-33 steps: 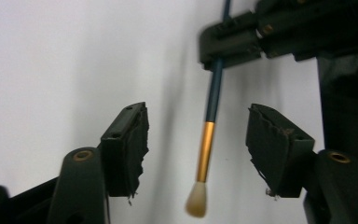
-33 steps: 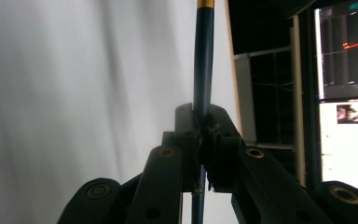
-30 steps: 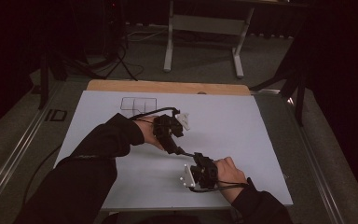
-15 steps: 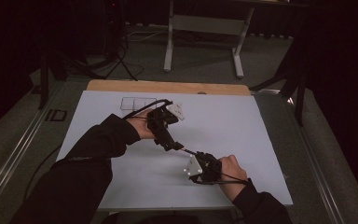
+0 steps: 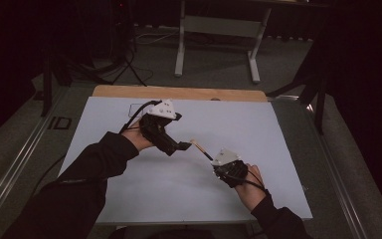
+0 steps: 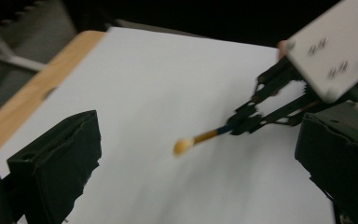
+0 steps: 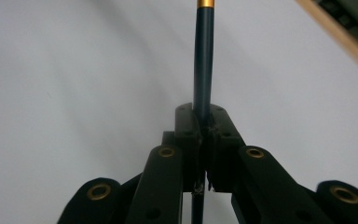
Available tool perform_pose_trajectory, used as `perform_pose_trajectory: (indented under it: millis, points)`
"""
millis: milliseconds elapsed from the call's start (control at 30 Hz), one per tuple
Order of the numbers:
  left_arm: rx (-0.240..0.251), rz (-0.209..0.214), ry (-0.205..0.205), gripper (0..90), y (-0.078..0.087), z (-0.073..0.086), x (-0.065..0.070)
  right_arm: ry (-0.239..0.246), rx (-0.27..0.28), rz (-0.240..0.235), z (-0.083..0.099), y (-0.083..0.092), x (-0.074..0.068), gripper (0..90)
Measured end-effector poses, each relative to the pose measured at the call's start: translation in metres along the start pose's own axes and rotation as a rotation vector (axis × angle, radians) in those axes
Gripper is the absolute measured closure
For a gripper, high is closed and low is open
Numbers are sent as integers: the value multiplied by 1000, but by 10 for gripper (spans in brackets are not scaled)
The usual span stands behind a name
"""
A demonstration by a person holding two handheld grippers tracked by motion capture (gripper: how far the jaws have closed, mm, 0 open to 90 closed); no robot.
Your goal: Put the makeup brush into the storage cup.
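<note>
My right hand-held gripper, nearest me toward the near right corner of the table, has its jaws clamped on a slim paintbrush with a dark blue handle, a gold metal ferrule and a pale tuft. The grip sits low on the handle, so most of the length sticks out ahead of the jaws, lifted off the white sheet covering the table and pointing toward the table's middle. I judge the brush very light and stiff, its lacquered round handle likely slippery and prone to twist or pivot in a narrow pinch. A hold closer to the ferrule would steady the tip, while the soft tuft itself should not be squeezed. Farther out, near the middle of the table, my left hand-held gripper has just been opening. Its jaws stand wide apart with nothing between them, the brush tip just beyond them.
</note>
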State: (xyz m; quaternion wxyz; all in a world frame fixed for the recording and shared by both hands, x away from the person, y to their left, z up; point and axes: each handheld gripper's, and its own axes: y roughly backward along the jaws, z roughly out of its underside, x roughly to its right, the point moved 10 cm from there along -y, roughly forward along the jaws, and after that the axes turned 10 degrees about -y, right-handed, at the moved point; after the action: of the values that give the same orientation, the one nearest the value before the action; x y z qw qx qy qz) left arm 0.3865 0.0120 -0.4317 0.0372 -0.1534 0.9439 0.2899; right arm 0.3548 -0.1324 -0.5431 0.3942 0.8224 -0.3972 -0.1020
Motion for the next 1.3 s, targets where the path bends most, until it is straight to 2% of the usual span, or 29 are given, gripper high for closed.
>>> perform_pose_trajectory:
  millis: [33, 67, 100, 133, 267, 300, 333, 400, 433, 467, 500, 567, 633, 700, 800, 867, 933, 967, 1067, 1133, 1167, 1200, 1267, 1300]
  points:
    - [0, 0, 0, 6, 0, 0, 0, 0, 0, 0, 0, 0, 0, 844]
    - [22, -18, 44, 6, 1, 4, 1, -63, 10, -40, 0, 1, 3, 844]
    - [22, -18, 44, 6, 1, 4, 1, -99, 13, -60, 0, 1, 4, 844]
    - [27, -28, 71, 6, 1, 10, 2, -128, 17, -74, 0, 2, 5, 844]
    - [39, -49, 103, 11, 1, 18, 6, -249, 38, -148, 0, 3, 9, 844]
    - [53, -43, 119, 11, 0, 20, 8, -286, 45, -167, -1, 4, 11, 844]
    - [75, -39, 156, 11, 0, 23, 12, -321, 52, -188, -1, 4, 12, 844]
    - [85, -40, 159, 11, -1, 24, 14, -389, 63, -235, -2, 4, 13, 844]
    - [102, -33, 191, 11, -2, 26, 18, -409, 65, -251, -2, 4, 14, 844]
    - [117, -44, 201, 11, -2, 26, 19, -445, 67, -282, -2, 4, 14, 844]
    - [122, -52, 204, 11, -3, 27, 20, -465, 69, -290, -2, 4, 14, 844]
    - [124, -55, 214, 11, -4, 28, 21, -466, 73, -294, -1, 3, 15, 844]
    - [138, -47, 238, 11, -6, 30, 24, -482, 84, -320, -2, 3, 14, 844]
    - [150, -61, 260, 11, -8, 31, 26, -488, 88, -327, -2, 3, 14, 843]
    - [173, -61, 311, 8, -10, 32, 27, -530, 86, -357, -2, 3, 14, 844]
    - [208, -18, 354, 8, -13, 31, 31, -542, 86, -365, -1, 3, 14, 843]
    - [218, -6, 369, 8, -15, 32, 33, -547, 84, -365, -1, 3, 14, 843]
    - [233, 12, 393, 10, -16, 32, 34, -542, 85, -366, -1, 3, 14, 843]
    - [256, 31, 440, 11, -17, 33, 32, -532, 87, -362, -2, 3, 13, 844]
    - [255, 26, 486, 10, -17, 34, 27, -526, 91, -360, -2, 4, 12, 843]
    - [255, 26, 486, 9, -17, 34, 27, -526, 91, -360, -2, 4, 12, 843]
    - [240, 11, 495, 7, -18, 35, 26, -525, 94, -362, -3, 5, 12, 844]
    - [196, -45, 495, 7, -18, 36, 21, -531, 96, -366, -4, 5, 12, 843]
    - [196, -45, 495, 7, -18, 36, 21, -531, 96, -366, -4, 5, 12, 843]
